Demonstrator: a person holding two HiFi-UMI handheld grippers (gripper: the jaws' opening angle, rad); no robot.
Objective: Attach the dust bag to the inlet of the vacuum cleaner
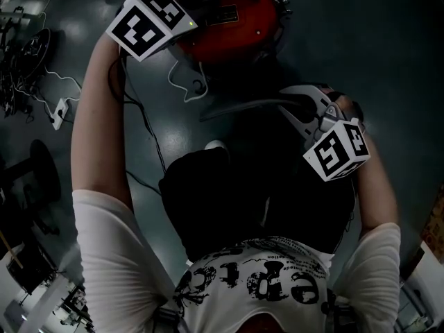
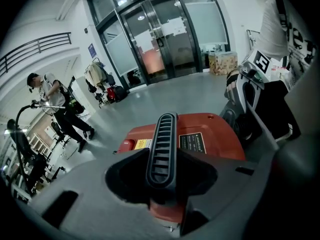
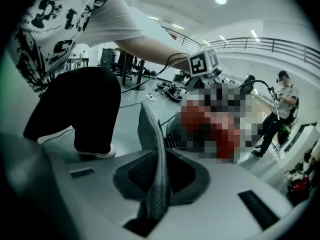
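One red vacuum cleaner (image 1: 232, 26) sits at the head view's top centre. The left gripper (image 2: 162, 151) is clenched on its single black ribbed handle (image 2: 164, 129). The right gripper (image 3: 157, 184) pinches one grey dust bag (image 3: 151, 134) by its thin edge. In the head view the bag lies just below the vacuum, right of centre. One bystander (image 2: 55, 104) stands at the left gripper view's left.

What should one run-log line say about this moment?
left tongs: shut on handle of red vacuum cleaner | right tongs: shut on grey dust bag
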